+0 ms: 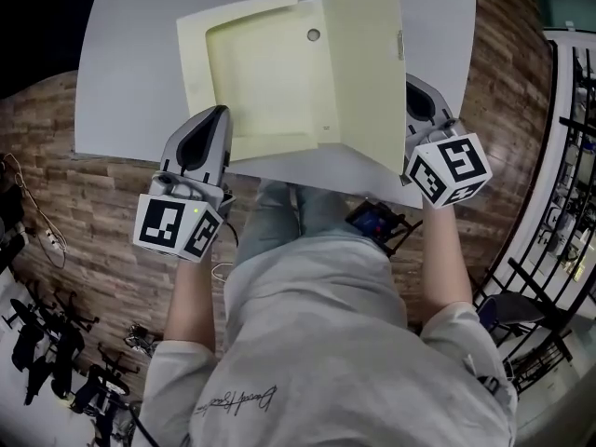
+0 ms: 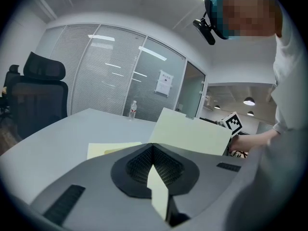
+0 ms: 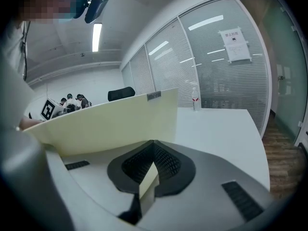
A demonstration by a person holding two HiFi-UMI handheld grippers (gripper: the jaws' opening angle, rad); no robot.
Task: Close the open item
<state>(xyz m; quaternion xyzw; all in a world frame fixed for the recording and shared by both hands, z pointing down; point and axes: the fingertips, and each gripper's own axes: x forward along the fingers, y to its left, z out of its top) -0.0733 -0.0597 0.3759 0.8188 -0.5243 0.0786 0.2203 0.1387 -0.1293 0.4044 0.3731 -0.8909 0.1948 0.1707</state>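
While the folder (image 1: 265, 77) lies open at the tabletop's (image 1: 130, 63) near edge, I hold it in both grippers.
Status: right cover (image 1: 368, 63) raised steeply, not yet folded over. Left gripper (image 1: 221, 116) clamped on the folder's near left edge; right gripper (image 1: 421, 110) clamped on the cover's edge. Remaining, by my estimate: swing cover across, press flat. Right jaw tips hidden behind the cover in the head view.

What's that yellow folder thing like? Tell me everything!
The yellow folder is pale, thin, card-like, and open on the grey table. Its left half lies flat, with a shallow tray and a round button. Its right cover is tilted up. The left tool pinches its near edge; the right tool pinches the cover.
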